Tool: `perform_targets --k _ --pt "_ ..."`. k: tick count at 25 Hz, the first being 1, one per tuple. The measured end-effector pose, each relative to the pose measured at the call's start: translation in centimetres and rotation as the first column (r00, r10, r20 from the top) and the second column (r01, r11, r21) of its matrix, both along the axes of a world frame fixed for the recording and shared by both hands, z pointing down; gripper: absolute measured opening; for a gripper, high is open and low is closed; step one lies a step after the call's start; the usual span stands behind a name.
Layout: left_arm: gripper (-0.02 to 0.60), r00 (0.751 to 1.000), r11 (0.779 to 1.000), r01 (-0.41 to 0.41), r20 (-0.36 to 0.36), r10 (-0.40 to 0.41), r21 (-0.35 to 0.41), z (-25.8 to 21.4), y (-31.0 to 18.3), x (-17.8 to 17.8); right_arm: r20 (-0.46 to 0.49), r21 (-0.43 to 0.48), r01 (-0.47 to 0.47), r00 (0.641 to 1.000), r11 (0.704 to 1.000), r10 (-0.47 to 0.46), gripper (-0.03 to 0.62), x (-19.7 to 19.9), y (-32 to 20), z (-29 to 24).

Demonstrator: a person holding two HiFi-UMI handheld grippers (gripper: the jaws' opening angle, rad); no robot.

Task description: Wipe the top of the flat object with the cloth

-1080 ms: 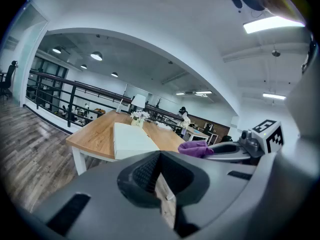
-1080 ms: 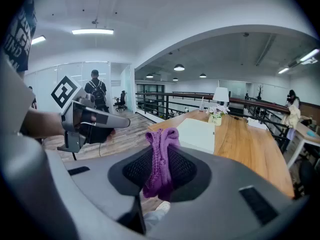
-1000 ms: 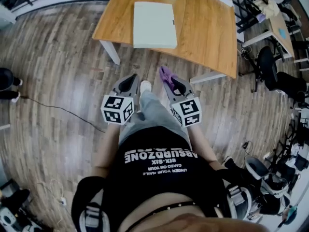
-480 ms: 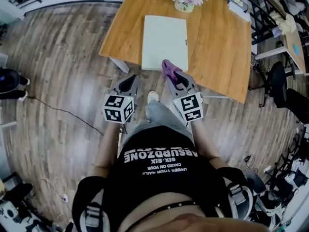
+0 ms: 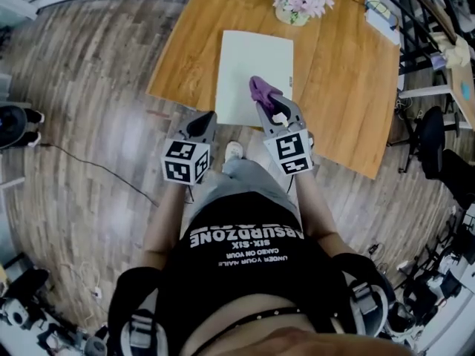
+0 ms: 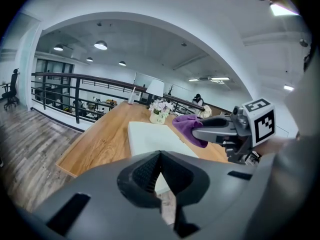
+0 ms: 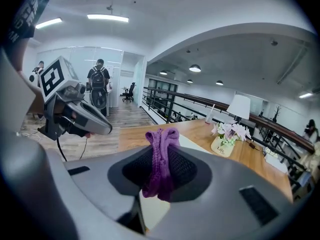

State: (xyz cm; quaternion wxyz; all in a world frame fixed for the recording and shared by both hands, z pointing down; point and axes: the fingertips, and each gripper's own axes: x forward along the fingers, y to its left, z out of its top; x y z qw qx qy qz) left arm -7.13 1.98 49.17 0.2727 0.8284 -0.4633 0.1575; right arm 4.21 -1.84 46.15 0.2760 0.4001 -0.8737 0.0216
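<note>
A pale flat board (image 5: 252, 65) lies on the wooden table (image 5: 341, 73). My right gripper (image 5: 267, 104) is shut on a purple cloth (image 5: 261, 91) and hovers over the board's near edge. In the right gripper view the cloth (image 7: 161, 159) bunches up between the jaws, with the board (image 7: 189, 140) just behind it. My left gripper (image 5: 205, 119) is shut with nothing in it and hangs off the table's near edge, left of the right one. Its own view shows the board (image 6: 147, 136) ahead and the cloth (image 6: 189, 126) at the right.
A pot of pink flowers (image 5: 300, 2) stands on the table beyond the board. The table leg (image 5: 167, 102) and wood floor lie below me, with a cable (image 5: 89, 165) on the floor at left. Chairs and railings stand at the right. People stand far off in the right gripper view.
The person has stepped up to the table. Both grippers moved forward, and the cloth has gone from in front of the table to above the board's near edge.
</note>
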Motion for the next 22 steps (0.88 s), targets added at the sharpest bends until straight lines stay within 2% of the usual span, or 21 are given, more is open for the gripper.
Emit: perform_targets --k 4,9,15,22 --pt "0.015 1.000 1.000 -0.001 0.014 0.002 -0.023 1.2 -1.8 0.5 -0.036 0.001 -0.030 0.999 1.000 0.030 0.100 1.2 -3.4 0.9" --pt "0.015 0.998 0.999 -0.003 0.058 0.006 -0.051 3.6 -4.0 1.3 -0.064 -0.010 -0.123 0.990 0.992 0.122 0.100 4.3 -8.4 2.3" --pt "0.015 0.993 0.996 -0.040 0.105 0.049 -0.080 5.6 -6.0 2.2 -0.106 -0.010 -0.229 0.968 0.973 0.227 0.100 7.6 -14.0 3.4" --pt "0.015 0.992 0.994 -0.033 0.116 0.045 -0.109 7.4 -8.0 2.9 -0.194 -0.054 -0.295 0.940 0.954 0.280 0.101 10.0 -18.5 6.7"
